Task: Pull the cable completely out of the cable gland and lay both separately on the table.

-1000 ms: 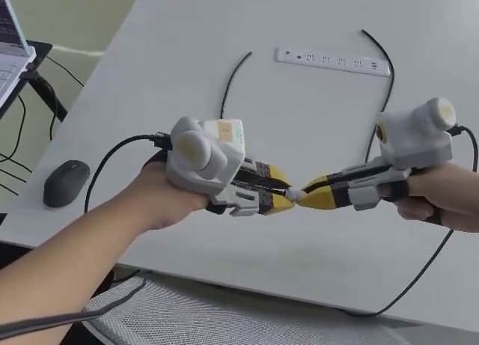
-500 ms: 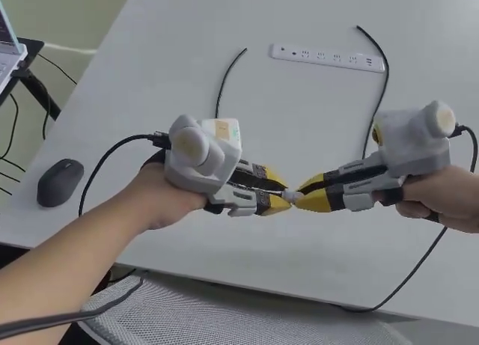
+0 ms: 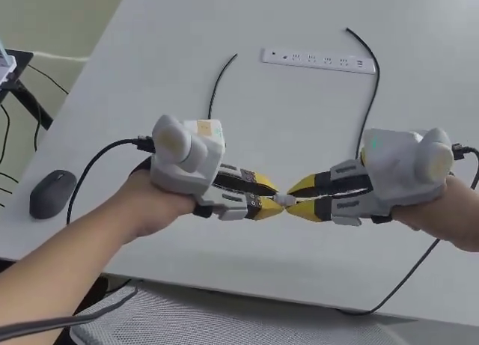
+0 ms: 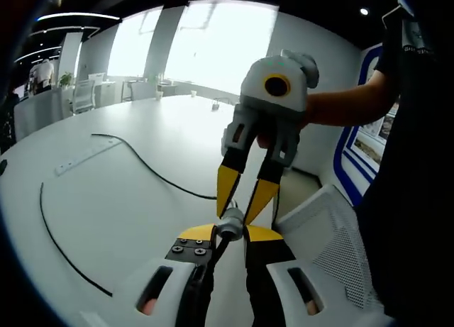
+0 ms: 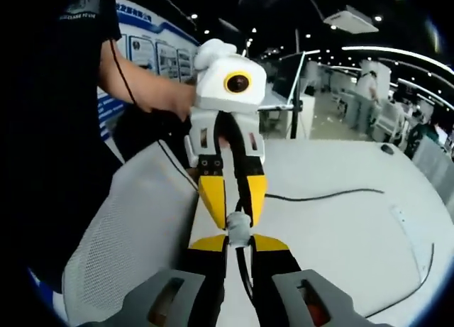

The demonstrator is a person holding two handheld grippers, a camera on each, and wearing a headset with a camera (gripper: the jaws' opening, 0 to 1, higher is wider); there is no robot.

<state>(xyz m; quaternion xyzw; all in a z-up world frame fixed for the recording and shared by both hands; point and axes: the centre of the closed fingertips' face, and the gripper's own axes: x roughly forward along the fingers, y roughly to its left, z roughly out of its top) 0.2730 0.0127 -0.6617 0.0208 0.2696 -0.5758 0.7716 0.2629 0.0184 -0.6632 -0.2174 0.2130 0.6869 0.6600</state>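
Cable gland — a small, pale grey, rounded plastic piece — is held in the air between the two tools, over the near part of the pale matte surface. Its long axis runs across the person from side to side, roughly level and in line with both sets of jaws. The left hand-held gripper comes at it from one side and the right hand-held gripper from the other, their tips almost meeting. Both have their yellow-tipped jaws pinched in tight on the gland. Whether either one bites the wire rather than the gland's body I cannot tell.

In the left gripper view the cable is a thin, glossy black strand that leaves the gland and curves back between that gripper's own jaws. The right gripper view shows black strand running back between its jaws too — so the cable lies along the same line as the gland.

Farther off on the surface lie a long white power strip, a loose thin black wire and a dark rounded mouse near the left edge. A grey mesh chair shows past the near edge.
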